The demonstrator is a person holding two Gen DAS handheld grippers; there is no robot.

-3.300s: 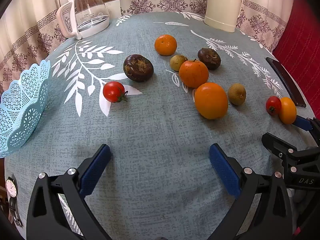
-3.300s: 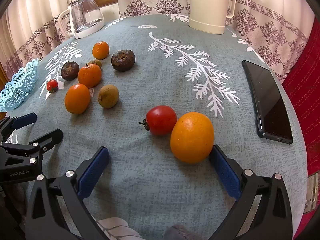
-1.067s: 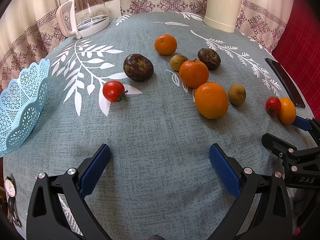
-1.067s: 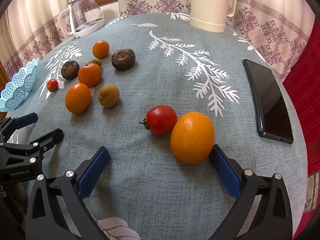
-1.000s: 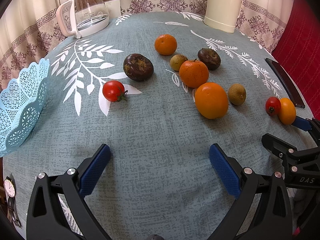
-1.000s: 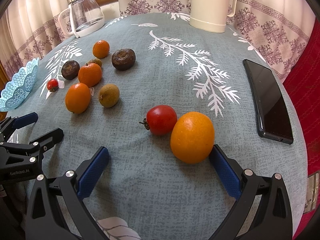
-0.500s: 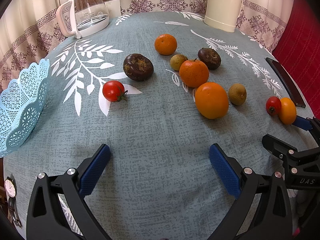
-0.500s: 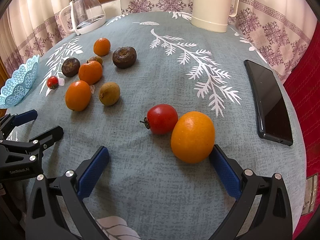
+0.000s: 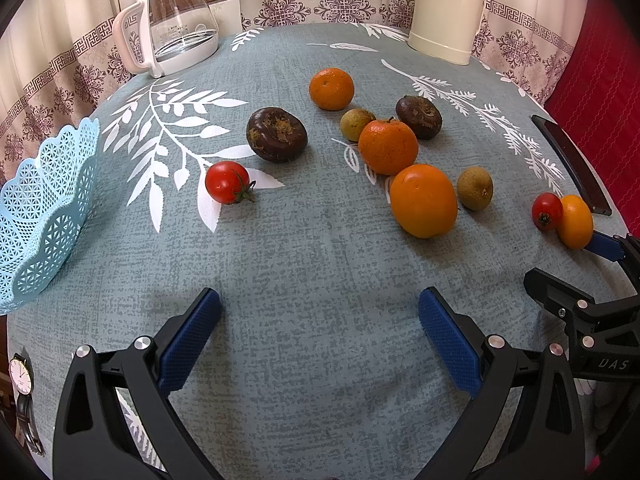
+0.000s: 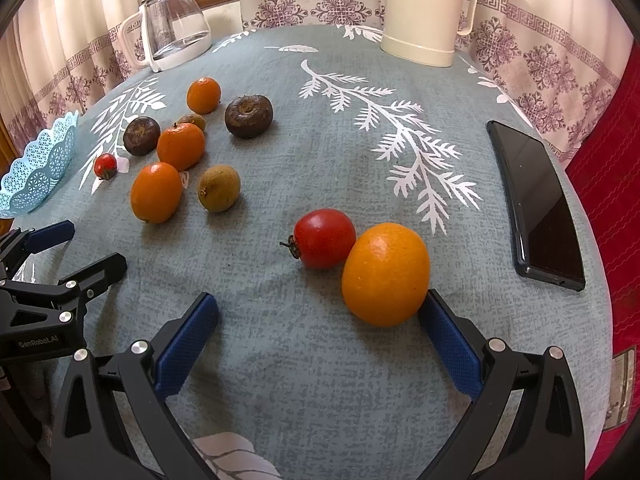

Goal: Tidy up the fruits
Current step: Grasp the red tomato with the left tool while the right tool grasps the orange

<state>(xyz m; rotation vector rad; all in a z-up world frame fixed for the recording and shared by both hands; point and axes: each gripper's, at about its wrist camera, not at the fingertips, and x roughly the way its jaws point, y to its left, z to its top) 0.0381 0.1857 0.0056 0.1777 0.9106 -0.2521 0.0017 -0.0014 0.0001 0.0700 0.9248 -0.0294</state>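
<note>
Tablecloth holds scattered fruit; phone nearby; both grippers gape empty.

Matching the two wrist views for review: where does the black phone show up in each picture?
Left wrist: the black phone is a thin sliver at the far right edge, beyond the orange-and-tomato pair.
Right wrist: the phone lies flat at right, in full view.
Shared landmark: the cream jug at the table's far side.
</note>
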